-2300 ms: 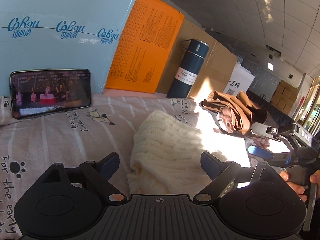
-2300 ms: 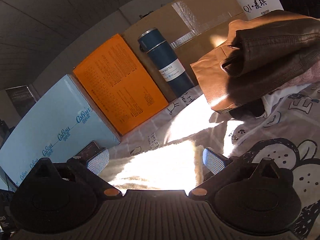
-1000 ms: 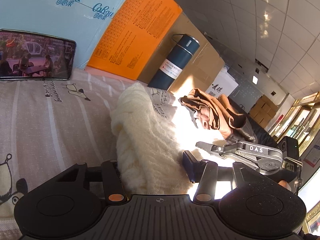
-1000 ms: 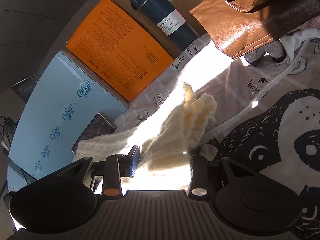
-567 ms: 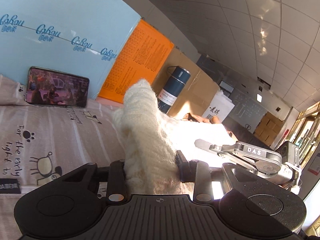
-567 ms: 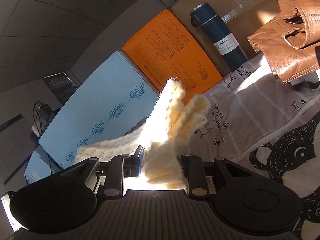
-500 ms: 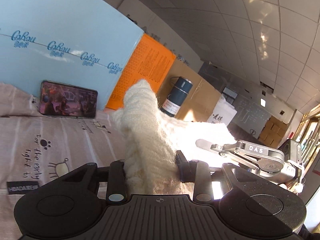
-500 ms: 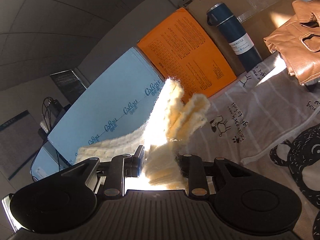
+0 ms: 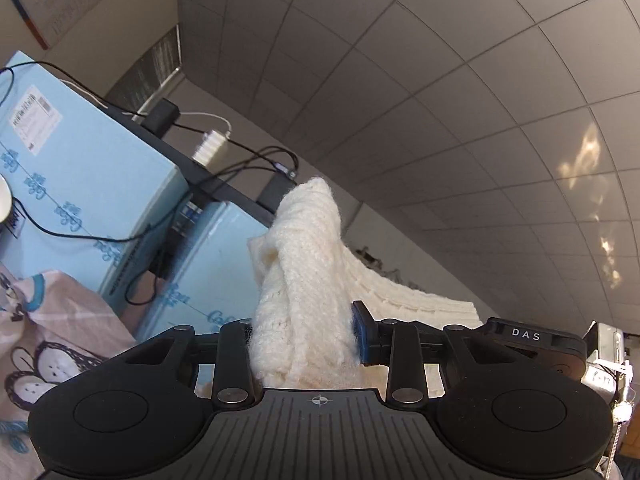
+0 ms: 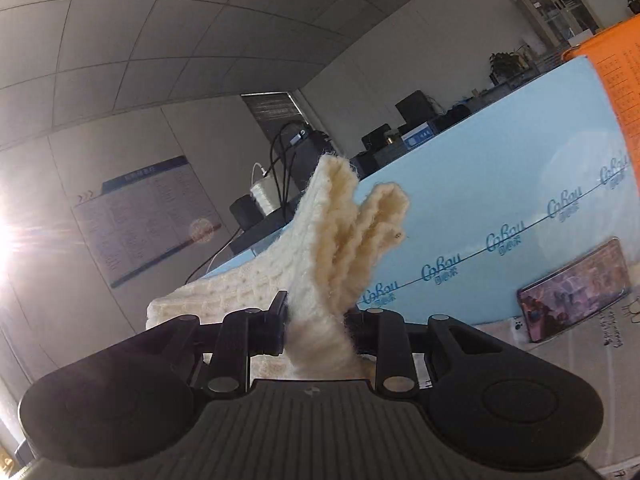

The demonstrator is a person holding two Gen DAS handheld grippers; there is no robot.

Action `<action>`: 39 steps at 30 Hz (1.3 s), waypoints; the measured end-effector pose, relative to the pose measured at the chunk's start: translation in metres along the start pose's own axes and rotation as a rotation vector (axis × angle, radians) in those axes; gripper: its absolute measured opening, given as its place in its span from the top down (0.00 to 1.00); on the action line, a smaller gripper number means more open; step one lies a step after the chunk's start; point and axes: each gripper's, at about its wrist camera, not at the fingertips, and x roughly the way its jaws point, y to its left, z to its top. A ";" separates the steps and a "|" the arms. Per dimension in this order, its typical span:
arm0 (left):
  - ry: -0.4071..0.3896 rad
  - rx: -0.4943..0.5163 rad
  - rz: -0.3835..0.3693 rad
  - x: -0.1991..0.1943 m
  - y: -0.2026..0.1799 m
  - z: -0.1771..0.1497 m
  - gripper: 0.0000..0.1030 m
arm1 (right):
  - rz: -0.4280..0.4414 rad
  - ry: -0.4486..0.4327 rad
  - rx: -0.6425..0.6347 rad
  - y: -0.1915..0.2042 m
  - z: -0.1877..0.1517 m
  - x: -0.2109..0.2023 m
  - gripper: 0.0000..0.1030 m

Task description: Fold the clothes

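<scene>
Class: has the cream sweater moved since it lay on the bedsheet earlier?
Yes. Both grippers now hold the sweater lifted, above the sheet, against the blue boxes.

Grey tiled ceiling [image 9: 460, 92] with sun spots. Big light blue boxes [image 10: 500, 208] against grey wall [image 10: 120, 140]. Poster [image 10: 140, 220] on wall. Bright glare at left. Black cables [image 9: 120, 236] hang over boxes. Cartoon-print sheet [image 9: 52, 344] below.
</scene>
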 end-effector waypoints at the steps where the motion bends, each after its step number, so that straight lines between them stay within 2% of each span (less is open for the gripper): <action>1: -0.021 0.009 0.051 -0.002 0.008 0.004 0.68 | 0.012 0.019 0.001 0.003 -0.003 0.016 0.76; 4: -0.062 -0.050 0.184 -0.007 0.031 0.014 0.68 | 0.003 0.082 -0.003 0.006 -0.022 0.065 0.76; 8: -0.048 -0.068 0.345 0.001 0.055 0.014 0.68 | -0.010 0.166 -0.009 0.009 -0.047 0.129 0.76; 12: 0.030 -0.120 0.476 0.007 0.084 0.005 0.69 | -0.043 0.243 -0.004 0.002 -0.076 0.171 0.76; 16: 0.109 -0.165 0.587 0.018 0.112 -0.006 0.68 | -0.082 0.294 -0.010 -0.012 -0.099 0.191 0.76; 20: 0.160 -0.133 0.655 0.028 0.118 -0.013 0.67 | -0.125 0.334 -0.028 -0.025 -0.120 0.208 0.73; 24: 0.136 -0.036 0.723 0.028 0.103 -0.013 0.58 | -0.178 0.327 -0.087 -0.030 -0.122 0.210 0.63; 26: 0.089 0.001 0.779 0.023 0.098 -0.009 0.57 | -0.216 0.327 -0.122 -0.031 -0.125 0.212 0.56; 27: 0.064 0.019 0.807 0.021 0.095 -0.007 0.49 | -0.233 0.332 -0.136 -0.032 -0.128 0.214 0.54; 28: 0.057 0.033 0.835 0.021 0.095 -0.006 0.31 | -0.250 0.338 -0.149 -0.033 -0.131 0.216 0.51; 30: 0.051 0.062 0.893 0.021 0.096 -0.004 0.21 | -0.272 0.344 -0.168 -0.035 -0.135 0.218 0.46; 35: 0.218 0.023 0.973 0.041 0.128 -0.016 0.17 | -0.306 0.344 -0.188 -0.035 -0.138 0.222 0.32; 37: 0.235 -0.003 0.989 0.043 0.138 -0.018 0.08 | -0.313 0.346 -0.183 -0.035 -0.137 0.224 0.29; 39: 0.245 -0.032 0.997 0.043 0.146 -0.020 0.07 | -0.317 0.343 -0.185 -0.033 -0.136 0.223 0.27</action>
